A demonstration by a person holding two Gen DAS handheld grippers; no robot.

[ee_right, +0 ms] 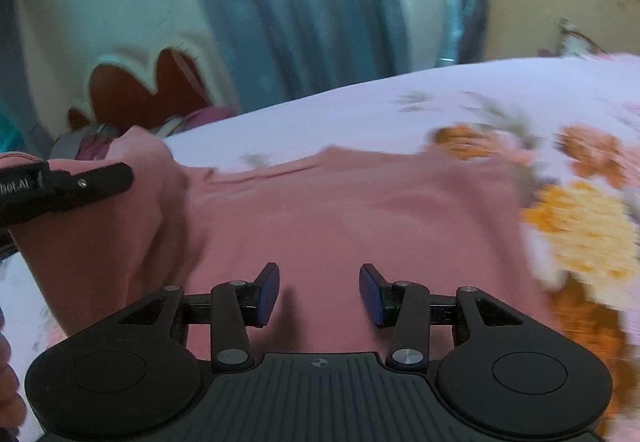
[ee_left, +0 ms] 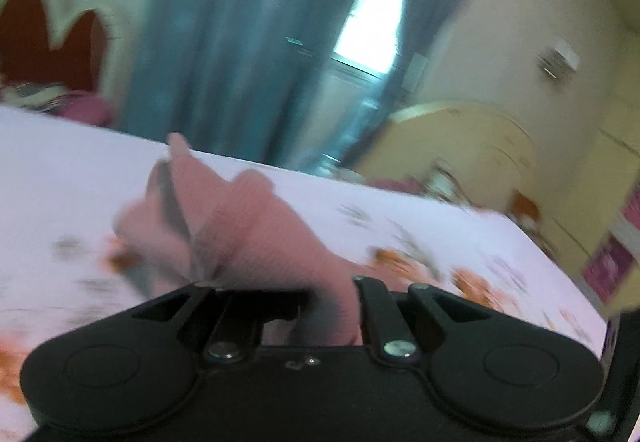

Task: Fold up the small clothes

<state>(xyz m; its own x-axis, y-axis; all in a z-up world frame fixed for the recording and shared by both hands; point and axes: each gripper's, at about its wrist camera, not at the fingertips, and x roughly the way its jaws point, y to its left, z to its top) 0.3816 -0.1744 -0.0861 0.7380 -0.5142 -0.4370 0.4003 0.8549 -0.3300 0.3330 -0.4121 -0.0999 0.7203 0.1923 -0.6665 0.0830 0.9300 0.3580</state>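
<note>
In the left wrist view the left tongs (ee_left: 324,294) sit at the bottom centre of the frame, drawn in on a bunch of the pink garment (ee_left: 240,226); the cloth rises out of the narrow gap between the black linkages and bulges up toward the middle of the frame, lifted off the bed. The fingertips themselves are hidden under the fabric.

In the right wrist view the right tongs (ee_right: 319,294) stand wide, both blue pads (ee_right: 269,294) apart with nothing between them, hovering just over the pink garment (ee_right: 340,209), which spreads across the centre of the frame. At the left edge of that frame the left tongs (ee_right: 100,177) reach in as a black arm, with the garment's left end pulled up and draped around them.

Under the cloth lies the bed (ee_right: 400,97) with a pale lilac sheet printed with orange and yellow flowers, thick at the right of the frame. Beyond it, blurred, blue curtains (ee_right: 288,9) fill the upper centre, a bright window (ee_left: 380,1) shows between them, and a red scalloped headboard (ee_right: 160,85) sits at the left
</note>
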